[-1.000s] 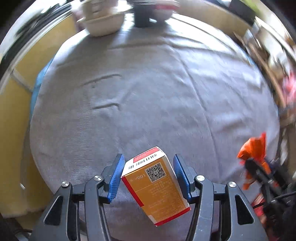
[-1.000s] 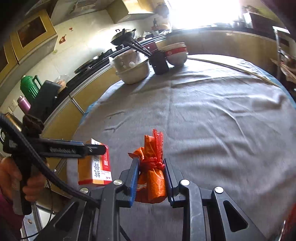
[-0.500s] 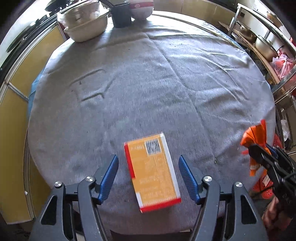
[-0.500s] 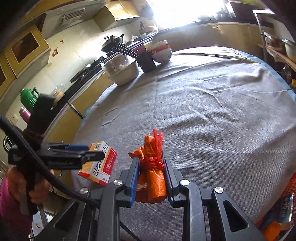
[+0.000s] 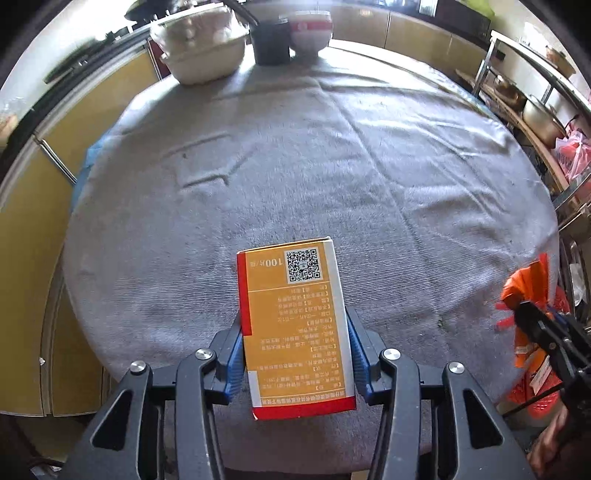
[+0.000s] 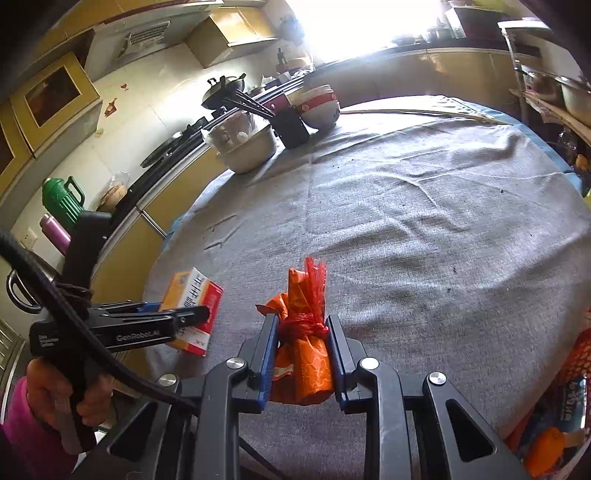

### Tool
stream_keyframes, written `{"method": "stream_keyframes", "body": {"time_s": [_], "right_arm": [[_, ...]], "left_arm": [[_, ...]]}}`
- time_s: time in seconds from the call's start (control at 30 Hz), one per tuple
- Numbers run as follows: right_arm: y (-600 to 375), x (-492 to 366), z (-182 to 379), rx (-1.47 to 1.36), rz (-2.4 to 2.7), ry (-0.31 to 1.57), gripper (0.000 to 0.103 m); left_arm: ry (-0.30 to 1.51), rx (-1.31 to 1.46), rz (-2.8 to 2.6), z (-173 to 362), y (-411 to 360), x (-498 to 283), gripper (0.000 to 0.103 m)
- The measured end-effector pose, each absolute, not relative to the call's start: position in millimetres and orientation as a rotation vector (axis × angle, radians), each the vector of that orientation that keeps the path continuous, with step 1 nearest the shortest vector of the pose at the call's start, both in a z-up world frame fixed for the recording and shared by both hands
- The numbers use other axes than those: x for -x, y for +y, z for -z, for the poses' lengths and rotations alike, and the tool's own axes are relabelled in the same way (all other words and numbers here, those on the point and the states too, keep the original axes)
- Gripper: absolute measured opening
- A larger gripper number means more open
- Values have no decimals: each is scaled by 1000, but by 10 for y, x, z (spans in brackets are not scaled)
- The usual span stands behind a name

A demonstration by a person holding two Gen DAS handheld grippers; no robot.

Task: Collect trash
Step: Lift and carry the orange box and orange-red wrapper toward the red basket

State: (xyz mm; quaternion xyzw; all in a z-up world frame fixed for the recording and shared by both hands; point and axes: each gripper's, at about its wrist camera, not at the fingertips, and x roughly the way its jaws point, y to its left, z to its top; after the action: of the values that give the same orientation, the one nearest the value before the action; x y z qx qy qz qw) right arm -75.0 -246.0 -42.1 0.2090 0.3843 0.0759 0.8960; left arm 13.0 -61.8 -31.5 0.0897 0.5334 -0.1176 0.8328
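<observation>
Kitchen: yellow cabinets (image 6: pixel 155 206) along the wall, bright window at the back, metal rack (image 5: pixel 532 110) with pots on one side. Round counter (image 5: pixel 295 177) in the middle under a wrinkled grey cloth, mostly bare. At its far edge: a covered white basin (image 5: pixel 201 55), a dark cup (image 5: pixel 271 40) with chopsticks, and a red-and-white bowl (image 5: pixel 310 31), close together. Green thermos (image 6: pixel 61 199) and purple bottle (image 6: pixel 55 229) by the wall.

Near edge of the counter: orange carton (image 5: pixel 295 325) lying flat on the cloth, QR code up. Left gripper (image 5: pixel 293 354) has just been closing; blue pads sit flush against both long sides of the carton, clamped on it. Right gripper (image 6: pixel 301 354) is clamped tight on an orange plastic bag (image 6: pixel 303 332) tied with red string, held above the cloth, beside the carton. A hand (image 6: pixel 62 395) in a pink sleeve holds the left gripper's handle.
</observation>
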Motion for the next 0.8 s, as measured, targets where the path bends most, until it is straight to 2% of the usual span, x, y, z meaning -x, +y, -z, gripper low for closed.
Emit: {"method": "stream_keyframes", "body": {"time_s": [0.37, 0.8], "right_arm": [[-2320, 1022, 218, -382, -140, 732, 28], [-2323, 1469, -72, -366, -120, 652, 28]], "left_arm": [[948, -255, 237, -88, -768, 351, 50], [853, -277, 245, -323, -818, 748, 50]]}}
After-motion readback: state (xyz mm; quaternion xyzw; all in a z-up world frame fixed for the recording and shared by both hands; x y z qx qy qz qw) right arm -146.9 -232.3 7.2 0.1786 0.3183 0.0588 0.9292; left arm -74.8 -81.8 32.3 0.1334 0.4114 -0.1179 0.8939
